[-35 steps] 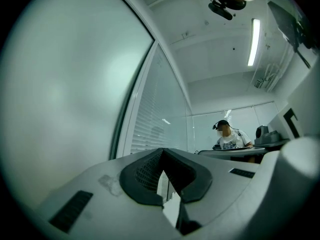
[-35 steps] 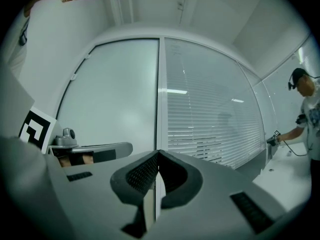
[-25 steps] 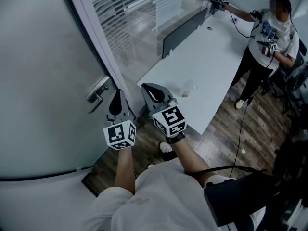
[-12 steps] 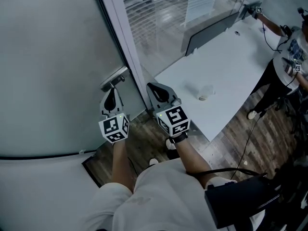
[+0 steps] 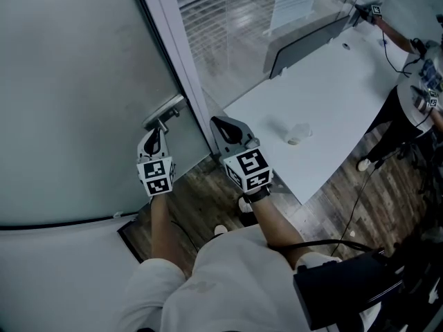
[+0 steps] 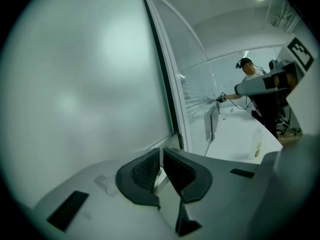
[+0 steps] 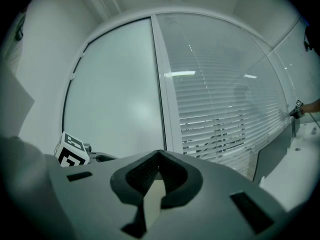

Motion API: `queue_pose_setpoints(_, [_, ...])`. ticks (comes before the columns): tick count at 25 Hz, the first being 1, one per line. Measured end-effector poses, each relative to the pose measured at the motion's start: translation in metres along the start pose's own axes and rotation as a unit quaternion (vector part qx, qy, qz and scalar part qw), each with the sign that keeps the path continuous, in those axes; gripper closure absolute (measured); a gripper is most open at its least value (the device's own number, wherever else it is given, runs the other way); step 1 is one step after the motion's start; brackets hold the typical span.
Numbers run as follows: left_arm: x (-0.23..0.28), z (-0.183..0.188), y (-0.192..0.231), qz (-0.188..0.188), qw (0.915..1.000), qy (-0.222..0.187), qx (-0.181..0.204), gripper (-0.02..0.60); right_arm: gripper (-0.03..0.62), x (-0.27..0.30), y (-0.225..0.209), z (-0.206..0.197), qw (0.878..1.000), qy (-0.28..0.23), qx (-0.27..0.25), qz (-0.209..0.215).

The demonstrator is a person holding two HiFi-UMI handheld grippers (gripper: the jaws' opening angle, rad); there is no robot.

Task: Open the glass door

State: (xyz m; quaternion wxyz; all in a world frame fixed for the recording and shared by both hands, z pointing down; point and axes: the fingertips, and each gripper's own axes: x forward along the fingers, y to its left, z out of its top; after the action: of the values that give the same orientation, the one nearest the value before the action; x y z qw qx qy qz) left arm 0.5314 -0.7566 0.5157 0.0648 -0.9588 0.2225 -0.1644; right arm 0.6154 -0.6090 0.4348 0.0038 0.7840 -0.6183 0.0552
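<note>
The frosted glass door (image 5: 76, 81) fills the left of the head view, with its metal lever handle (image 5: 165, 112) near the door's right edge. My left gripper (image 5: 154, 135) is shut and empty. Its tips sit just below and in front of the handle; whether they touch it I cannot tell. In the left gripper view the shut jaws (image 6: 160, 154) point along the door (image 6: 75, 84). My right gripper (image 5: 220, 124) is shut and empty, held level in front of the white door frame (image 5: 181, 68). Its own view shows closed jaws (image 7: 158, 156) facing the door (image 7: 120, 94).
Right of the frame is a glass wall with blinds (image 5: 228, 19). A white table (image 5: 346, 95) with a grey divider (image 5: 304, 43) and a small clear cup (image 5: 299, 133) stands close on the right. Another person (image 5: 422, 81) works at its far side. Wooden floor lies below.
The left gripper has come forward to the door handle, dropped a little and rolled, so its marker cube faces differently. The right gripper has shifted only slightly.
</note>
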Motion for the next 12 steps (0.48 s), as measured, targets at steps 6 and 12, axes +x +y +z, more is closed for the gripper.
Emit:
queue_pose_setpoints(6, [0.014,-0.04,0.01,-0.014,0.9949,0.08,0.061,0.578,0.591,0.006,0.0,-0.004,1.0,0.007,0.0,0.0])
queue_pose_setpoints(12, [0.023,-0.048,0.012,-0.044,0.9882,0.105,0.102,0.522,0.591,0.011,0.0,-0.008,1.0,0.013,0.003,0.002])
